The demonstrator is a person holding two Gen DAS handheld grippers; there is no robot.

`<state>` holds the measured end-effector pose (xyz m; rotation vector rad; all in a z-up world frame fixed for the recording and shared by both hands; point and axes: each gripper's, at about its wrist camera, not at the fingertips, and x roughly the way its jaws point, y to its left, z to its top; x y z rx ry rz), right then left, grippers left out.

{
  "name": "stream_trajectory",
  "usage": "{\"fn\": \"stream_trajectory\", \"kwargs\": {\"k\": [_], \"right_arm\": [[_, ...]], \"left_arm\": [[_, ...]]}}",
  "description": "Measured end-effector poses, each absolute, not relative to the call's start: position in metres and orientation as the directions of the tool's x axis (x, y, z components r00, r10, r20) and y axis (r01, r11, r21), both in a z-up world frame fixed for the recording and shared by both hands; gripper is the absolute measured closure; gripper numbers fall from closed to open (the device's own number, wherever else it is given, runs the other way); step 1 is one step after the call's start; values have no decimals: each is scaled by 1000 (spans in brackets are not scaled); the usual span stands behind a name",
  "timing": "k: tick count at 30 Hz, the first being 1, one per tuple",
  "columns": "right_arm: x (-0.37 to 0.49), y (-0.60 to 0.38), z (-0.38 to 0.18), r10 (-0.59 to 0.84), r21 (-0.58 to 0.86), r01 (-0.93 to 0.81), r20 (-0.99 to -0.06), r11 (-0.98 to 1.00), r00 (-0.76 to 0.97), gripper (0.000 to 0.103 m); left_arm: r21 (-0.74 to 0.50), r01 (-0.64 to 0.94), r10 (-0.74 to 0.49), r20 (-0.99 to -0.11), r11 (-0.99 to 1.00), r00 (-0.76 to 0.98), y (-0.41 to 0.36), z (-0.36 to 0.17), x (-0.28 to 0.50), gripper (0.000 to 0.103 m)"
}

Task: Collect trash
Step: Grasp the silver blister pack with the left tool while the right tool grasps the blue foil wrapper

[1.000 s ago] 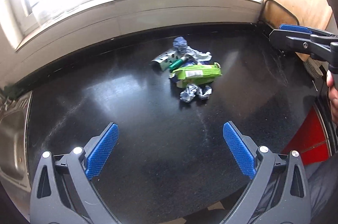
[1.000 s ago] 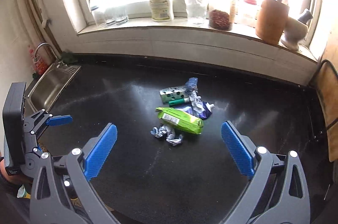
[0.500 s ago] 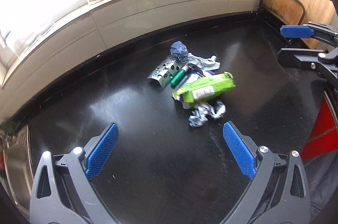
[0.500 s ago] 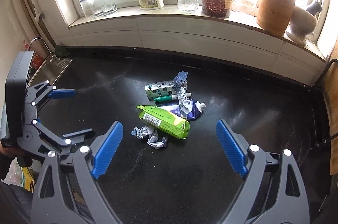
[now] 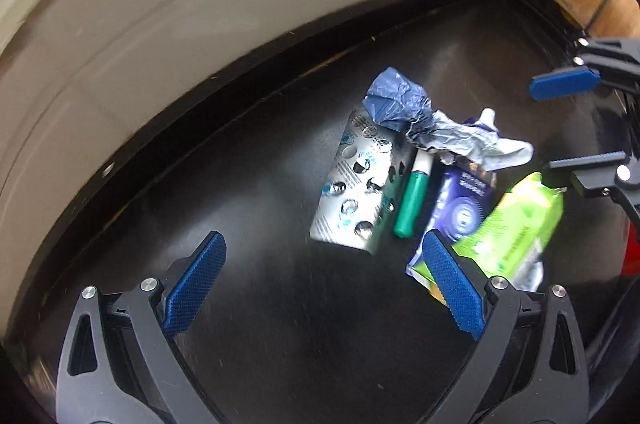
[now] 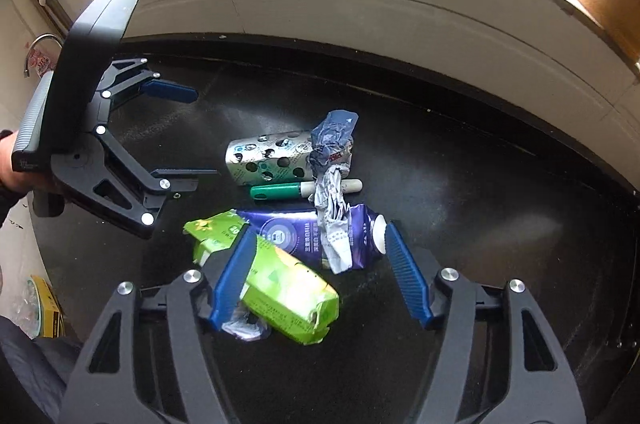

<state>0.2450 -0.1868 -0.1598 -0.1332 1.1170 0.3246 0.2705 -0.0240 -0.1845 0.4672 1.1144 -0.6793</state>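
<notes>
At frame bottom, the right gripper (image 6: 316, 276) straddles the green packet (image 6: 280, 280), jaws wide, apparently ready to pinch it. The left gripper (image 5: 320, 280), also wide, hovers beside the blister pack (image 5: 356, 192), holding nothing.

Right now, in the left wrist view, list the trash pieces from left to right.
Blister pack → green marker → purple tube → green packet. The crumpled wrappers lie across the top of several, so they are left out.
</notes>
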Motion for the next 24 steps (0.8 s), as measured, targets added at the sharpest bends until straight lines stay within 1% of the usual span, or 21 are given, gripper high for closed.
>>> {"fn": "stream_trajectory", "kwargs": {"k": [5, 8, 9, 10, 11, 12, 13, 14, 15, 18, 24], "right_arm": [[271, -185, -193, 175, 59, -335, -928, 940, 328, 44], [278, -185, -205, 166, 51, -338, -932, 940, 321, 46], [280, -185, -206, 164, 48, -339, -933, 940, 321, 48], [283, -185, -208, 164, 49, -340, -934, 939, 317, 55], [286, -185, -209, 166, 52, -340, -935, 939, 314, 65], [287, -184, -210, 168, 54, -339, -934, 939, 316, 69], [289, -184, -209, 171, 56, -339, -932, 939, 318, 77], [289, -184, -208, 172, 56, -340, -931, 939, 322, 80], [290, -184, -207, 177, 60, -340, -929, 939, 325, 80], [286, -185, -198, 182, 62, -332, -921, 941, 346, 81], [268, -192, -164, 181, 47, -315, -893, 948, 413, 81]], "left_arm": [[-25, 768, -284, -937, 640, 206, -36, -213, 295, 7], [-41, 781, -303, -933, 623, 192, -42, -223, 302, 12], [-27, 790, -317, -924, 613, 215, -44, -223, 301, 14], [-27, 793, -327, -919, 609, 221, -46, -223, 302, 17], [-28, 793, -334, -916, 609, 224, -47, -222, 303, 20], [-31, 793, -346, -909, 609, 231, -48, -220, 303, 31], [-34, 792, -355, -905, 610, 234, -49, -218, 304, 44], [-39, 791, -360, -903, 611, 234, -50, -217, 303, 51], [-42, 791, -363, -902, 610, 232, -51, -215, 303, 58], [-31, 784, -356, -901, 620, 246, -53, -213, 297, 63], [-36, 720, -345, -894, 693, 287, -42, -193, 277, 65]]}}
